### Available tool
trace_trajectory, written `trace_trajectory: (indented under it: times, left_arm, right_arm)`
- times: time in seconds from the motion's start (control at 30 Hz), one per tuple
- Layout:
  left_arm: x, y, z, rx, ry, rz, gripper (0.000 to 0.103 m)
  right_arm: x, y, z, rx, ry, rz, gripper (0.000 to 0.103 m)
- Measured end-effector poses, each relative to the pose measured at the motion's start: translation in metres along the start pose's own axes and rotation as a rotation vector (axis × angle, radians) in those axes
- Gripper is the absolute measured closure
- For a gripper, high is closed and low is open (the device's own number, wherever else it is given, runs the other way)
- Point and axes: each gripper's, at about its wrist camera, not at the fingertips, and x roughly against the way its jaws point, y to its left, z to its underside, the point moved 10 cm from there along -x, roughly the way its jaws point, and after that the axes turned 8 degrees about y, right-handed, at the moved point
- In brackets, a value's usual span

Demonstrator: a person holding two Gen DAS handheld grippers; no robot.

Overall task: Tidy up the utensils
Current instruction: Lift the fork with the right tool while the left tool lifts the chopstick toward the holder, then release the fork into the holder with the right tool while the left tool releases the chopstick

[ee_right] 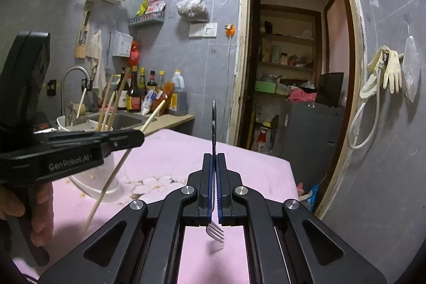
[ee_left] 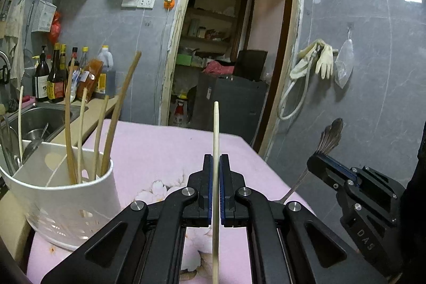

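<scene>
My left gripper (ee_left: 216, 159) is shut on a pale chopstick (ee_left: 216, 129) that stands upright above the pink table (ee_left: 159, 148). It also shows in the right wrist view (ee_right: 138, 139), with the chopstick (ee_right: 117, 169) slanting down. My right gripper (ee_right: 214, 157) is shut on a metal fork (ee_right: 213, 121), handle up, tines (ee_right: 215, 230) pointing down above the table. It also shows in the left wrist view (ee_left: 319, 160), to the right. A white utensil holder (ee_left: 64, 201) with several wooden chopsticks (ee_left: 106, 129) stands at the table's left.
A steel sink (ee_left: 40, 121) and several sauce bottles (ee_left: 56, 76) lie left of the table on the counter. An open doorway (ee_left: 234, 44) leads to a storage room behind. Rubber gloves (ee_left: 319, 57) and a hose hang on the right wall.
</scene>
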Motion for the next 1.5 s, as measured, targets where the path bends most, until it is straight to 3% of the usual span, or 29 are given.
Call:
trace_trajectory:
  times: [0.4, 0.8, 1.13, 1.5]
  left_arm:
    - [0.052, 0.015, -0.055, -0.051, -0.194, -0.039, 0.101]
    - [0.104, 0.122, -0.108, 0.068, -0.284, -0.073, 0.101]
    - [0.107, 0.219, -0.101, 0.226, -0.335, -0.162, 0.101]
    - [0.083, 0.238, -0.083, 0.200, -0.317, -0.258, 0.101]
  right_arm:
    - [0.026, 0.023, -0.068, -0.016, -0.145, -0.051, 0.103]
    - [0.025, 0.088, -0.140, -0.013, -0.253, -0.228, 0.103]
    - [-0.018, 0.143, -0.159, -0.067, -0.190, -0.407, 0.103]
    - [-0.060, 0.162, -0.130, -0.090, -0.066, -0.419, 0.103]
